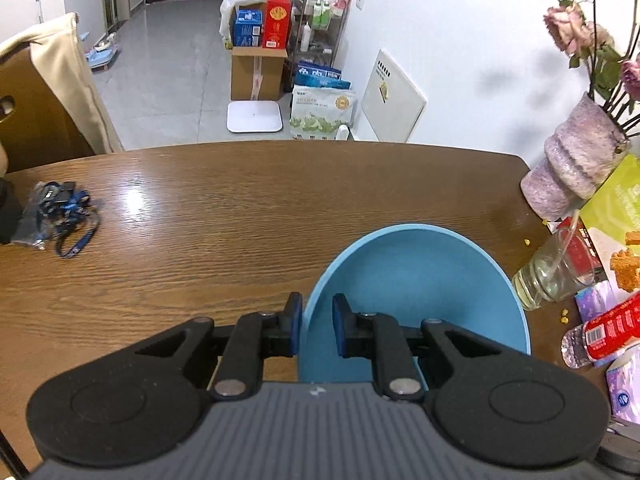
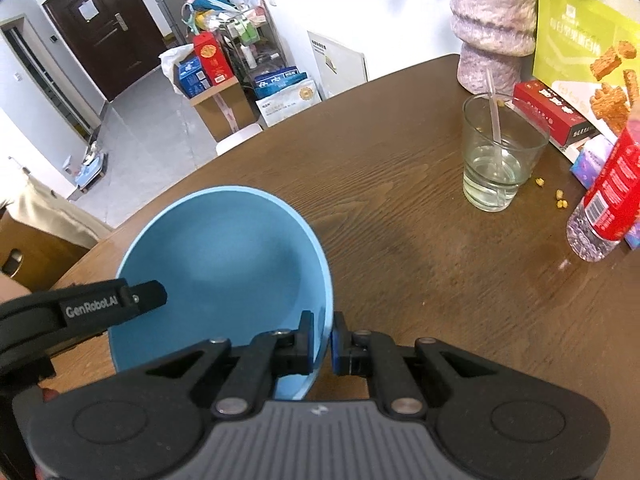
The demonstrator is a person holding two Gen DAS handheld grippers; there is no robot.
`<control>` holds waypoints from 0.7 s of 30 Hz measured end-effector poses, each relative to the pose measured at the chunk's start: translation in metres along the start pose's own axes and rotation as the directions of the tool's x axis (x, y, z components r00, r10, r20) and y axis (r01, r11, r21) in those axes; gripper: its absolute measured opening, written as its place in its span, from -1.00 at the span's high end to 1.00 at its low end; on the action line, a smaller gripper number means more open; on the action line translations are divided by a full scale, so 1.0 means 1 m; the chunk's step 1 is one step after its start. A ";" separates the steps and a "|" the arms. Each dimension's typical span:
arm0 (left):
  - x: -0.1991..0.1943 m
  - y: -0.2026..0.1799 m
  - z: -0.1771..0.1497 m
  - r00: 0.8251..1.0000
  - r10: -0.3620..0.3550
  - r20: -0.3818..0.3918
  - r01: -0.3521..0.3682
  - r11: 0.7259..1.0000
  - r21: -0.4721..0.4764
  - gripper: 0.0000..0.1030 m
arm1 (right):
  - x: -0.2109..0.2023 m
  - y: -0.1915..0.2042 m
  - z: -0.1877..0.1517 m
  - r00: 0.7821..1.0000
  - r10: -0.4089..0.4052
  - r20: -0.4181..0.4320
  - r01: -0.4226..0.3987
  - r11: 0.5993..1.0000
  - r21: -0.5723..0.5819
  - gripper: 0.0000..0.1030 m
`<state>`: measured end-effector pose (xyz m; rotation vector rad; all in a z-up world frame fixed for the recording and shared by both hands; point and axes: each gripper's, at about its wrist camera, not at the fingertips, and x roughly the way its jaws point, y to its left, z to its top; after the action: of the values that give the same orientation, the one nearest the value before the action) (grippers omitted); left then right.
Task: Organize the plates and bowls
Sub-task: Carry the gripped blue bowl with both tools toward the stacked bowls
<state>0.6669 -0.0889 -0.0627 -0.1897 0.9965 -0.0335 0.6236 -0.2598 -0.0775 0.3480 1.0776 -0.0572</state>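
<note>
A light blue bowl (image 1: 416,300) hangs above the wooden table (image 1: 224,216), held by both grippers on opposite rims. My left gripper (image 1: 317,322) is shut on the bowl's left rim, one pad inside and one outside. In the right wrist view the same blue bowl (image 2: 224,256) fills the lower left, and my right gripper (image 2: 323,340) is shut on its right rim. The left gripper's black finger (image 2: 120,300) reaches in over the bowl's left edge there. The bowl is empty.
A glass (image 2: 500,152) with a little water and a straw stands right of the bowl, near a fuzzy pink vase (image 1: 580,160), snack boxes, a red-labelled bottle (image 2: 608,200) and crumbs. A blue lanyard bundle (image 1: 56,216) lies at the table's left. A chair (image 1: 44,92) stands beyond.
</note>
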 end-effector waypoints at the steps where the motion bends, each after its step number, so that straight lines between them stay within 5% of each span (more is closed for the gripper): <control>1: -0.005 0.002 -0.002 1.000 0.001 0.005 -0.001 1.000 -0.003 0.67 | -0.005 0.002 -0.003 1.000 0.002 0.004 -0.002 1.000 -0.003 0.85; 21: -0.100 0.051 -0.058 0.997 0.008 0.079 -0.006 0.999 -0.035 0.67 | -0.086 0.044 -0.076 0.998 0.033 0.061 -0.028 0.996 -0.084 0.85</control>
<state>0.5607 -0.0355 -0.0191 -0.2176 0.9194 -0.0022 0.5271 -0.2053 -0.0236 0.2853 1.0096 0.0041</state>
